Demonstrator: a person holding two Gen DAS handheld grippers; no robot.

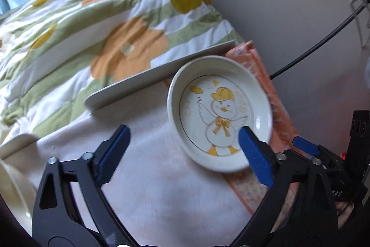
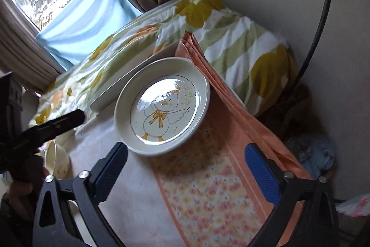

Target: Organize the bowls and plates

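Duck-print plate [image 1: 219,115] lying on the white cloth [image 1: 148,154], overlapping the orange floral cloth [image 2: 217,186]; left gripper [image 1: 182,154] and right gripper [image 2: 189,168] both wide open, empty. Better to straddle the plate's near rim squarely before closing

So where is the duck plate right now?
The duck plate lies ahead of both open grippers, straddling the white cloth and orange floral cloth, beside the rectangular tray.
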